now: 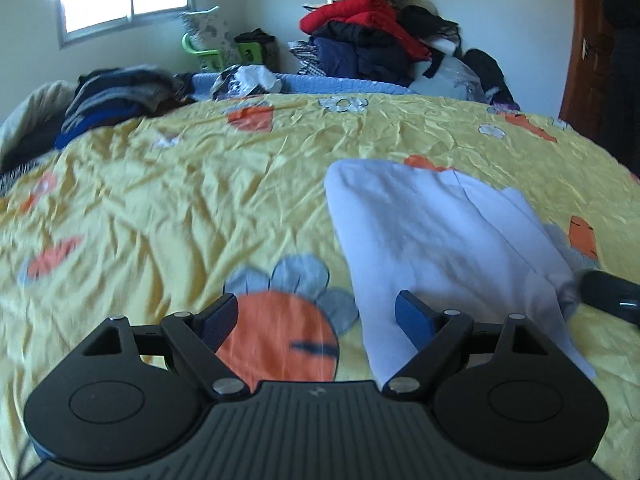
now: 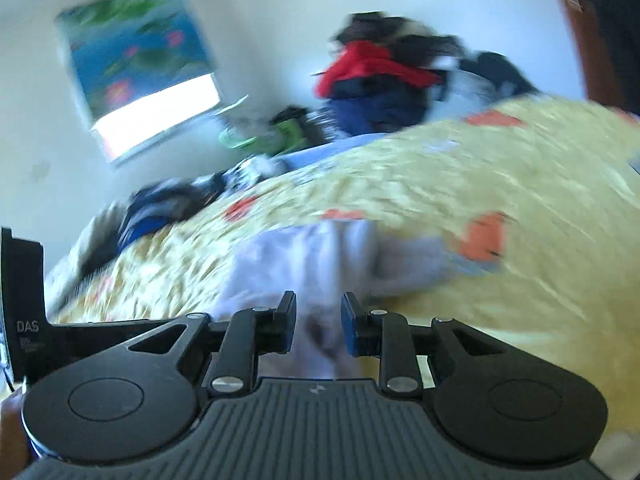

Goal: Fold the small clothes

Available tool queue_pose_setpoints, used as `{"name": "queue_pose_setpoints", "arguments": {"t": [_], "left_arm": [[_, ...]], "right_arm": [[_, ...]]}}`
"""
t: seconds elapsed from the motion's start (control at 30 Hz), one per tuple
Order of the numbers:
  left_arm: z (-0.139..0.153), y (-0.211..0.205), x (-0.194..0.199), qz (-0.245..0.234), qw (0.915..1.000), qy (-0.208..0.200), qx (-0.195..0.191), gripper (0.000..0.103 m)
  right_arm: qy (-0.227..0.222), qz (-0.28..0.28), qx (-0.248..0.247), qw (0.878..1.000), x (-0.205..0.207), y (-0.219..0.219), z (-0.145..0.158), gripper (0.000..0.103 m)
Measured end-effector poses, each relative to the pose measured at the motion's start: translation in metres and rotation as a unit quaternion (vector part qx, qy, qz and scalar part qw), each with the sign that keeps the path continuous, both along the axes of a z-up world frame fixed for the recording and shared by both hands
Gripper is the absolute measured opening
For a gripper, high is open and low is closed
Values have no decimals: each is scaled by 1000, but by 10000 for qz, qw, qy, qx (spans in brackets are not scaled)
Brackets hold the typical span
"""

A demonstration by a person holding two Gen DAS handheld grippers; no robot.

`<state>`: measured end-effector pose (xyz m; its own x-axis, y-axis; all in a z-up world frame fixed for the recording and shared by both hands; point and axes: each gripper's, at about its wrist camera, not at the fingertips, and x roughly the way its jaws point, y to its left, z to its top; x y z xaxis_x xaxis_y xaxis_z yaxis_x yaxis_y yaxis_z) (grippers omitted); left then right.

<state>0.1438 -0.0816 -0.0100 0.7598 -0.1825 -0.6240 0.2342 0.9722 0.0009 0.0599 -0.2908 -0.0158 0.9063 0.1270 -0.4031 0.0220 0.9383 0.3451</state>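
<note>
A small pale lavender garment (image 1: pixel 432 236) lies partly folded on the yellow patterned bedspread (image 1: pixel 160 200). My left gripper (image 1: pixel 316 320) is open wide and empty, its right finger over the garment's near left edge. The right gripper shows as a dark shape (image 1: pixel 608 292) at the garment's right corner. In the blurred right wrist view my right gripper (image 2: pixel 319 320) is partly open over the near edge of the garment (image 2: pixel 304 264). Its jaws stand apart with cloth between them. I cannot tell whether they pinch it.
A tall heap of clothes (image 1: pixel 376 36) stands against the far wall. A darker stack of clothes (image 1: pixel 108 100) lies at the bed's far left. A window (image 1: pixel 124 0) is behind, and a wooden door (image 1: pixel 592 48) is at the right. The left gripper's body (image 2: pixel 24 304) shows at the right view's left edge.
</note>
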Motion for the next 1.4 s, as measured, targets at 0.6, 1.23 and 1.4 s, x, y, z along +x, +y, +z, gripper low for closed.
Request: {"name": "queue_pose_setpoints", "arguments": {"t": [0.6, 1.23, 1.4], "left_arm": [[-4, 3, -16, 143, 9998, -58, -115, 88], [-31, 39, 76, -1336, 9326, 1548, -2976, 93], [-41, 32, 89, -1302, 9134, 1570, -3522, 92]], "right_arm": [[592, -153, -1084, 9922, 12, 28, -14, 36], [879, 637, 1772, 9782, 46, -58, -47, 69], [712, 630, 1860, 9779, 79, -55, -51, 64]]}}
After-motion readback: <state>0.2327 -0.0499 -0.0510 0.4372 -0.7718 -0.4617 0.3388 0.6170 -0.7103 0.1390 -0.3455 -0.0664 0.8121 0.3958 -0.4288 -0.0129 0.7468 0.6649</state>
